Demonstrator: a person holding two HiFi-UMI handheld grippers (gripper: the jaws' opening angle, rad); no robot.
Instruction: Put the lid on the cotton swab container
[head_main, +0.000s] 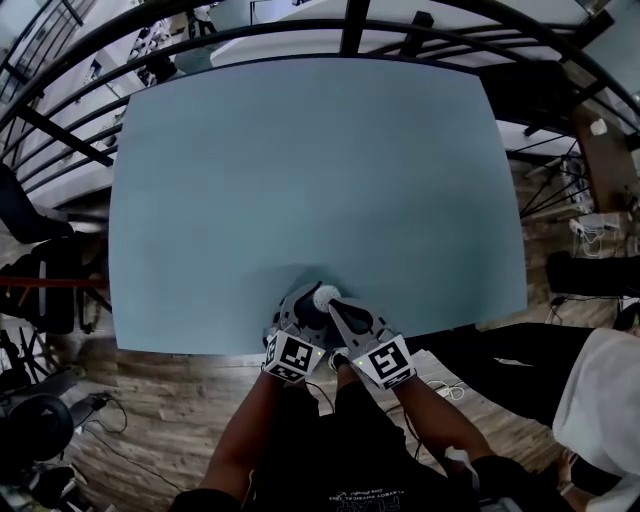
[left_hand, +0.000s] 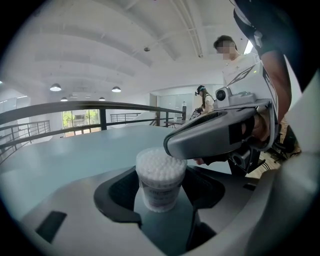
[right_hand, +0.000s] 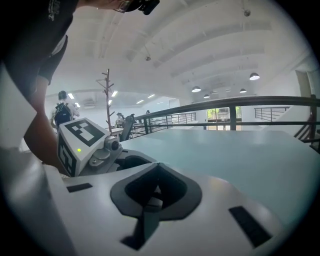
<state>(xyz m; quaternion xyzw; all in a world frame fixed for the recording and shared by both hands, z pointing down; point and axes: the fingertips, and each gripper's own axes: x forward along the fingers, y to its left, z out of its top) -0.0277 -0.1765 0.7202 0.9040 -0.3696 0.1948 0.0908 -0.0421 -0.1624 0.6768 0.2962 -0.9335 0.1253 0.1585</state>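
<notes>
The cotton swab container (left_hand: 160, 182), a clear cup packed with white swab tips, stands on the pale blue table (head_main: 300, 170) close to its near edge. In the head view the cotton swab container (head_main: 325, 296) shows as a white disc. My left gripper (left_hand: 165, 176) has a jaw on each side of it and is shut on it. My right gripper (left_hand: 173, 148) reaches in from the right, and its tip rests at the rim of the cup. In its own view the right gripper (right_hand: 157, 172) has its jaws together. I cannot make out a separate lid.
The table's near edge (head_main: 250, 350) runs just under both grippers (head_main: 335, 345). A dark railing (head_main: 300, 30) curves behind the table. One person stands beyond the right gripper (left_hand: 235, 60), and another stands at the right (head_main: 600, 400).
</notes>
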